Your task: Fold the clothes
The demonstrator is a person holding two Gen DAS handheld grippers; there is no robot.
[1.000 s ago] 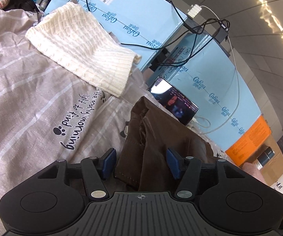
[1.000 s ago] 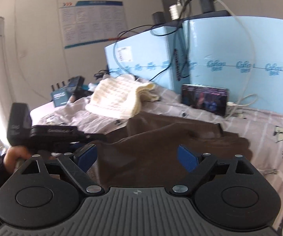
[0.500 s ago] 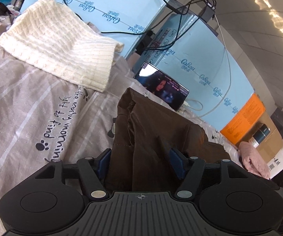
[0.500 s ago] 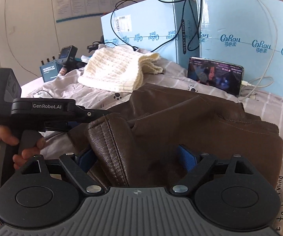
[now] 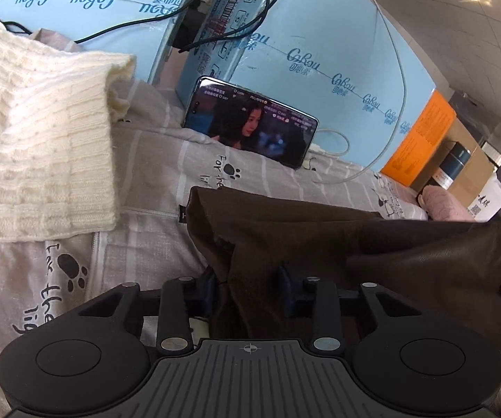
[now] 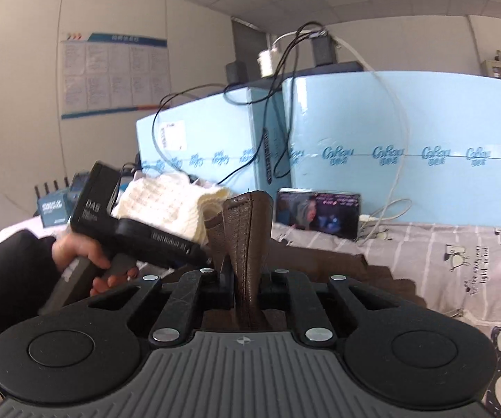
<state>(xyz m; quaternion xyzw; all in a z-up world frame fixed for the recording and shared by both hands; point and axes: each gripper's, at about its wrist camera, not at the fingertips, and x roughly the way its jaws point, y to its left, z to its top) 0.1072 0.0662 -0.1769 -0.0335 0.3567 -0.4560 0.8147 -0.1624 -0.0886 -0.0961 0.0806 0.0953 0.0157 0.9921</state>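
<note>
A brown leather garment (image 5: 337, 240) lies on the grey striped bedsheet (image 5: 139, 244). My left gripper (image 5: 248, 291) is shut on a bunched edge of it, the cloth squeezed between the blue pads. My right gripper (image 6: 247, 278) is shut on another edge of the brown garment (image 6: 247, 230), which stands up in a folded ridge between the fingers. The left gripper body and the hand holding it show at the left of the right wrist view (image 6: 128, 230). A folded cream knit sweater (image 5: 31, 139) lies to the left on the sheet.
A phone (image 5: 250, 127) playing video leans against light blue cartons (image 5: 320, 35) at the back, with cables and a white charging cord (image 5: 372, 160). An orange box (image 5: 421, 139), a dark flask (image 5: 452, 163) and a pink cloth (image 5: 445, 202) sit at the far right.
Both grippers have closed on edges of the brown garment. The right gripper has lifted its edge up; the left view has swung right, toward the phone.
</note>
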